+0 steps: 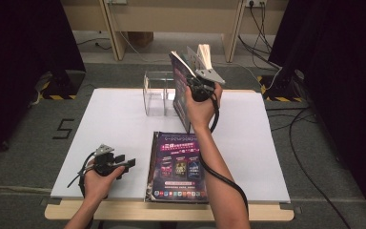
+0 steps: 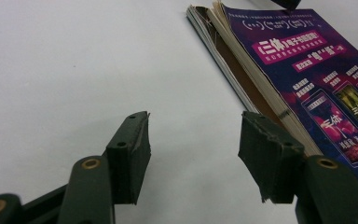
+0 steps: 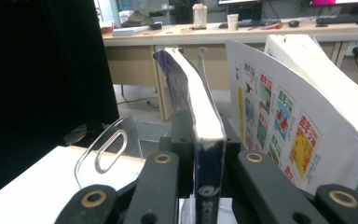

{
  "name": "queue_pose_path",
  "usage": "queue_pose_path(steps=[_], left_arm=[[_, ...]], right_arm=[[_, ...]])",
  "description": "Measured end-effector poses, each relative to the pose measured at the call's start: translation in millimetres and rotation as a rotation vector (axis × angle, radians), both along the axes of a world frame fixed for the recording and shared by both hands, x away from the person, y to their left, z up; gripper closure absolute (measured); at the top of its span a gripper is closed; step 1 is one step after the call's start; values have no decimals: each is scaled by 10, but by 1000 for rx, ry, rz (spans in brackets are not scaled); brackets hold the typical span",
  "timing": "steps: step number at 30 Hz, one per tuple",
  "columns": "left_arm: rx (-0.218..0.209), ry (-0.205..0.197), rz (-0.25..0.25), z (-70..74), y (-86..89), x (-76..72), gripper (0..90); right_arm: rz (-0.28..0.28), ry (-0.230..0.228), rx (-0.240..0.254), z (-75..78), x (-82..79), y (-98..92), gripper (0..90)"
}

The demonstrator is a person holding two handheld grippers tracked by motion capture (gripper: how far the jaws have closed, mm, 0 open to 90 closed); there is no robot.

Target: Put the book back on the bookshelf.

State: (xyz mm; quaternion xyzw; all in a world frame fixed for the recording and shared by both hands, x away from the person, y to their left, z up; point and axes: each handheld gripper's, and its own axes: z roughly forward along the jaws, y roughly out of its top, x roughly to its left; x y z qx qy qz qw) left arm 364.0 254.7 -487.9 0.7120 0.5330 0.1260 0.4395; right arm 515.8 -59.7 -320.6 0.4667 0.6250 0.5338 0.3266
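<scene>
My right gripper [image 1: 190, 76] is raised over the back of the white table [image 1: 109, 124], shut on the spine of an upright purple-covered book [image 1: 181, 86]. In the right gripper view the jaws of the right gripper [image 3: 204, 142] press both sides of that book [image 3: 198, 102]. A white booklet with coloured pictures [image 3: 279, 116] stands fanned open just beside it. A clear acrylic stand [image 1: 156, 93] sits below and left of the held book. My left gripper [image 1: 126, 164] rests open at the table's front left, with nothing between its jaws. A second purple book [image 1: 178, 164] lies flat to its right.
The flat book [image 2: 307, 74] lies just right of the open left gripper [image 2: 193, 140], its page edges facing the jaws. The acrylic stand's handle cutout [image 3: 109, 149] is low at the left. Desks, cables and dark curtains lie beyond the table.
</scene>
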Motion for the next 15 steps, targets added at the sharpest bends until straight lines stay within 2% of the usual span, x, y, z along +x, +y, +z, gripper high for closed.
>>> queue_pose_path(steps=[3,9,15], left_arm=[[-2,3,3,-1,5,2,422],[-7,-2,3,24,13,0,421],[-3,0,3,16,12,-1,422]], right_arm=[[6,10,-6,14,-20,-13,817],[18,39,15,47,-37,-59,790],[18,41,30,89,-52,-109,768]])
